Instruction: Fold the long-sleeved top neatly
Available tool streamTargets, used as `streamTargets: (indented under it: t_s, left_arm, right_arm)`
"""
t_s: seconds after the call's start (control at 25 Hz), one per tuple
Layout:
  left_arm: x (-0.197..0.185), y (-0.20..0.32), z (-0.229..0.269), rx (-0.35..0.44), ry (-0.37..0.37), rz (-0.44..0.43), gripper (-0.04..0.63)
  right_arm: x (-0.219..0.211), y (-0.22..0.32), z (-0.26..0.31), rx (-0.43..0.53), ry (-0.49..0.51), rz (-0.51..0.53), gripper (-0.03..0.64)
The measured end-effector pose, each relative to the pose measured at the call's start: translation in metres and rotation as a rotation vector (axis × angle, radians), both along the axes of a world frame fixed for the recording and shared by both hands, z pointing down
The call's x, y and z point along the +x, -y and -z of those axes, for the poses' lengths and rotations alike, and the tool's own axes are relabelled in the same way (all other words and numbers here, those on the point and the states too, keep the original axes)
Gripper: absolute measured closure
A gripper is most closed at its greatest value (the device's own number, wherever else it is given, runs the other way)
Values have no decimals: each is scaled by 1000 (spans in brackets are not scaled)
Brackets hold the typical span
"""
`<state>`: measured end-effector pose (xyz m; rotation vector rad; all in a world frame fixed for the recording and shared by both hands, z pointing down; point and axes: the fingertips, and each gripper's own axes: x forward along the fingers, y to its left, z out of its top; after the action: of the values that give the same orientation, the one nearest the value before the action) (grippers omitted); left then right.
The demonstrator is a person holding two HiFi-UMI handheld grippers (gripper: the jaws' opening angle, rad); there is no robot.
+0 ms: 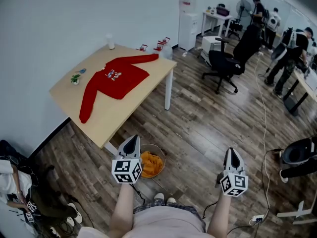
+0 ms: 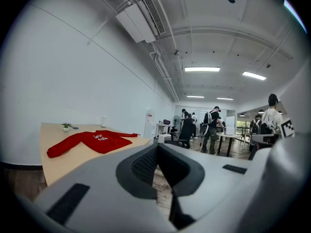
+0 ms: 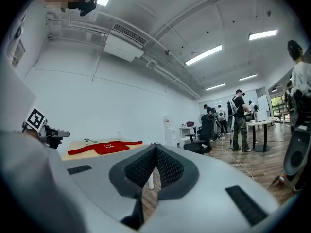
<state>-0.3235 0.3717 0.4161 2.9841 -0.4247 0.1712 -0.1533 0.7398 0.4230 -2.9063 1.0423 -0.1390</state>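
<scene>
I had both tongs clenched on nothing. The left tongs [image 2: 156, 148] and the right tongs [image 3: 155, 148] each showed their 2 jaws pressed together with only air in front, held out over the wood floor [image 1: 198, 128] and well apart from the bench [image 1: 124, 115]. The 1 long-sleeved top [image 1: 116, 78] lay on that bench, spread flat with its front up. It was bright red with a small printed motif on the chest. Its 2 sleeves stretched in opposite directions, 1 toward the far corner and 1 toward the near-left edge. Also on the bench I counted 1 small potted plant [image 1: 75, 78] and 1 white bottle [image 1: 110, 40]. On the floor by the bench's near corner sat 1 basket [image 1: 154, 147] holding something orange.
</scene>
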Motion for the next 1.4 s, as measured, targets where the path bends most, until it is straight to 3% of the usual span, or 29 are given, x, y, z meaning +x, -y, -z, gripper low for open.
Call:
streamTargets:
  t_s: [0.4, 0.44, 0.52, 0.56, 0.64, 0.88, 1.08, 1.4]
  left_arm:
    - [1, 1, -3, -6, 2, 23, 592]
    - [2, 1, -2, -6, -2, 22, 592]
    - [3, 0, 1, -7, -16, 10, 589]
    - [4, -1, 2, -7, -26, 2, 574]
    - [6, -2, 5, -10, -46, -21, 455]
    - [8, 0, 1, -25, -83, -61, 238]
    - [10, 10, -1, -29, -95, -71, 181]
    - [17, 32, -5, -24, -85, -89, 173]
  right_arm:
    - [2, 1, 3, 35, 7, 12, 597]
    - [2, 1, 4, 49, 7, 16, 586]
    - [4, -1, 6, 86, 15, 24, 499]
    - [6, -2, 7, 102, 19, 25, 468]
    - [8, -2, 9, 125, 24, 32, 398]
    - [9, 8, 13, 211, 24, 67, 213]
    - [8, 26, 10, 221, 31, 92, 132]
    - [12, 44, 5, 214, 39, 54, 129]
